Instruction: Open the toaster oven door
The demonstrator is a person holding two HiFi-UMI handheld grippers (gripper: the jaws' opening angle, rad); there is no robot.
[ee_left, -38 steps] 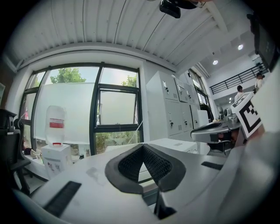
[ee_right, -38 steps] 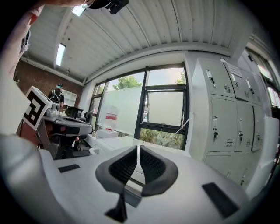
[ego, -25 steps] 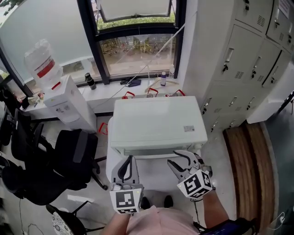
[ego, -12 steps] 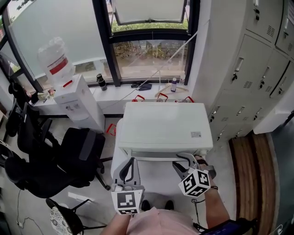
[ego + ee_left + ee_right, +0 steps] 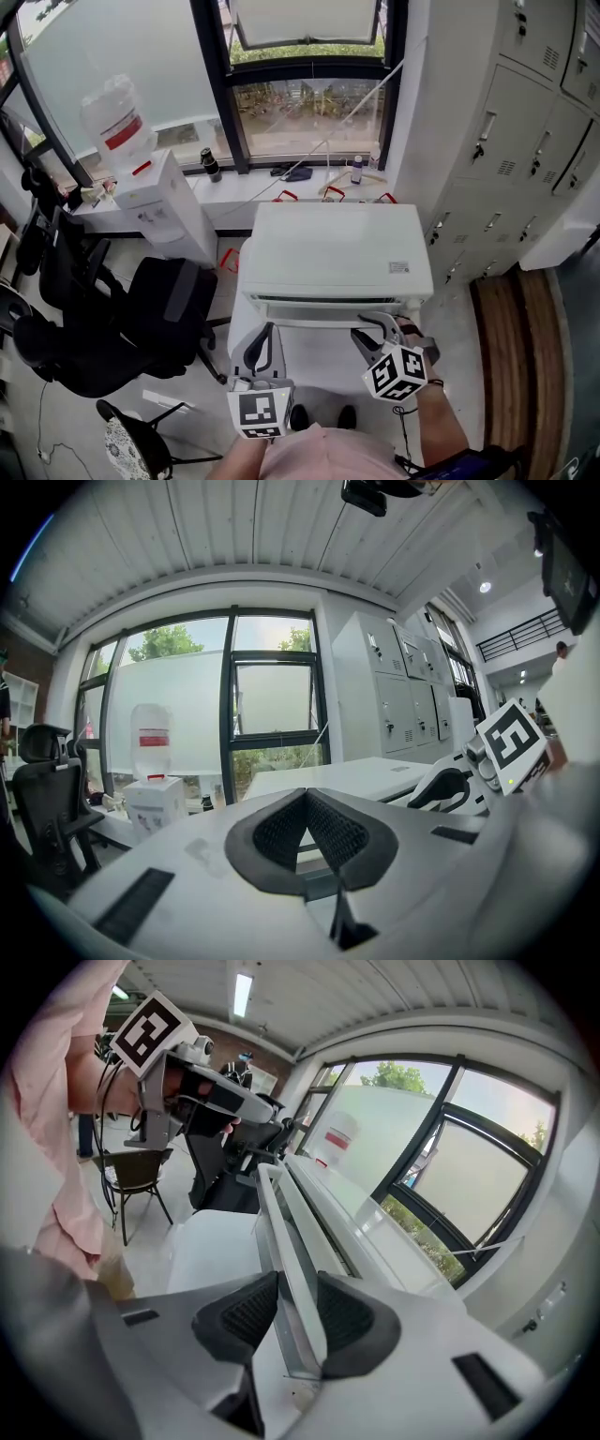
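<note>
White toaster oven [image 5: 333, 253] stands on a pale table [image 5: 309, 367] beneath the window [image 5: 300, 103]. Right gripper [image 5: 289, 1309] is closed on the door handle [image 5: 281, 1232] near its right end. Left gripper [image 5: 307, 803], jaws together and empty, is held before the oven's left side.

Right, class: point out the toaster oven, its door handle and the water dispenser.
toaster oven [image 5: 328, 248]: head view, on its flat white top.
door handle [image 5: 295, 1288]: right gripper view, on the bar between the jaws.
water dispenser [image 5: 173, 216]: head view, on its white cabinet body.
</note>
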